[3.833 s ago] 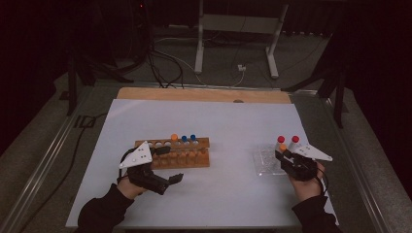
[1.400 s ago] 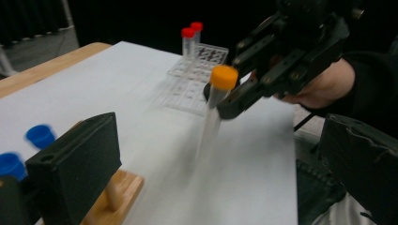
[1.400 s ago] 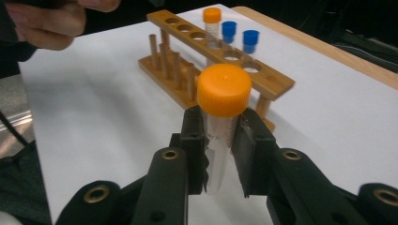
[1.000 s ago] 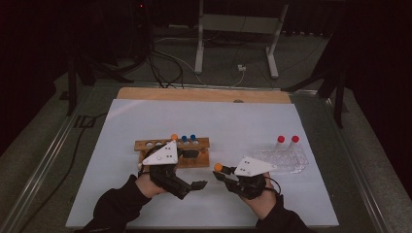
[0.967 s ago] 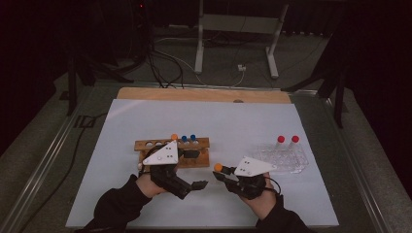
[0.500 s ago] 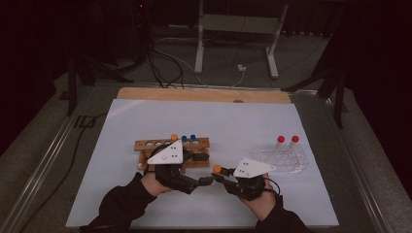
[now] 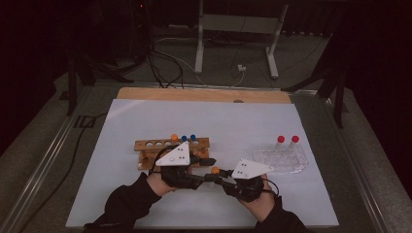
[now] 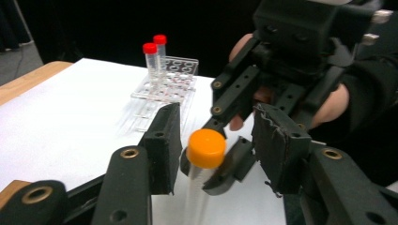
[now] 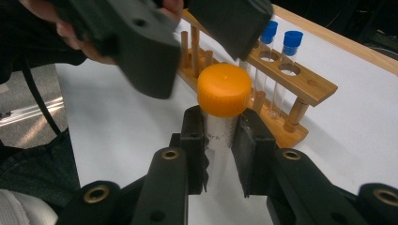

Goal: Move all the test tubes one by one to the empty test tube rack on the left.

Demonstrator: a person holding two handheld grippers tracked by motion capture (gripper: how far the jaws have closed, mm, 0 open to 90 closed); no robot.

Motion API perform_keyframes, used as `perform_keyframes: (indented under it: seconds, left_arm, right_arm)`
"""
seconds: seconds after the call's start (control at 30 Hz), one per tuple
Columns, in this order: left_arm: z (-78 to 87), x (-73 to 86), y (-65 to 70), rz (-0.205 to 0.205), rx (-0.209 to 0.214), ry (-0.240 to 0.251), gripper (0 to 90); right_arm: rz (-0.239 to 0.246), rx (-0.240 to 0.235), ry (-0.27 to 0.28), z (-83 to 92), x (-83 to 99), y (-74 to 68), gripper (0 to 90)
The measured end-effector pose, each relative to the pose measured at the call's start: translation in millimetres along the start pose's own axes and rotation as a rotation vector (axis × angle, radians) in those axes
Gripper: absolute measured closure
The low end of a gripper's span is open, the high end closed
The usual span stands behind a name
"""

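Fingers of the right gripper (image 9: 220, 159) were clamped on the tube (image 9: 220, 140); left gripper (image 8: 213, 150) jaws, just closing, flanked its orange cap (image 8: 205, 148), gaps remaining. Rack (image 7: 145, 145) stood just beyond.

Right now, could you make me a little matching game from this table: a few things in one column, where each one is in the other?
Things:
1. orange-capped tube
2. red-capped tubes
3. blue-capped tubes
4. left gripper

Places:
A. standing in the wooden rack
B. clamped in the right gripper
C. jaws either side of the orange cap
D. standing in the clear rack

Pairs: 1-B, 2-D, 3-A, 4-C
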State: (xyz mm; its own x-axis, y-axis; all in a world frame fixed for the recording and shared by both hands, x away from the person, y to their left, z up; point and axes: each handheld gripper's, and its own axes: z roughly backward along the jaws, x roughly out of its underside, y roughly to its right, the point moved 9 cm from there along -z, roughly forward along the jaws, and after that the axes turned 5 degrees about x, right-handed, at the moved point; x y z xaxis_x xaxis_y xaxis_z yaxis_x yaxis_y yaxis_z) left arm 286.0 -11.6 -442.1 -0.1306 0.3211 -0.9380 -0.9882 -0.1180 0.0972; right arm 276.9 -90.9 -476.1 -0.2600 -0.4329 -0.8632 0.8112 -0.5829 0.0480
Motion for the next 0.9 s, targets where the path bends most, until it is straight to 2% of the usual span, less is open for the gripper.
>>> perform_keyframes:
  seconds: [0.27,0.5,0.9]
  left_arm:
    - [-7.8,3.7,-2.1,-0.016,-0.018,-0.031,60.4]
    - [-9.6,6.4,-3.8,-0.021,-0.027,-0.041,69.2]
    - [-9.0,4.1,-4.5,-0.036,-0.044,-0.041,71.5]
  right_arm:
    - [0.002,-0.003,0.001,-0.1,-0.4,-0.8,74.8]
    - [0.001,-0.001,0.000,0.0,-0.4,-0.3,74.8]
    - [-0.008,0.003,0.010,0.6,-1.5,1.3,73.8]
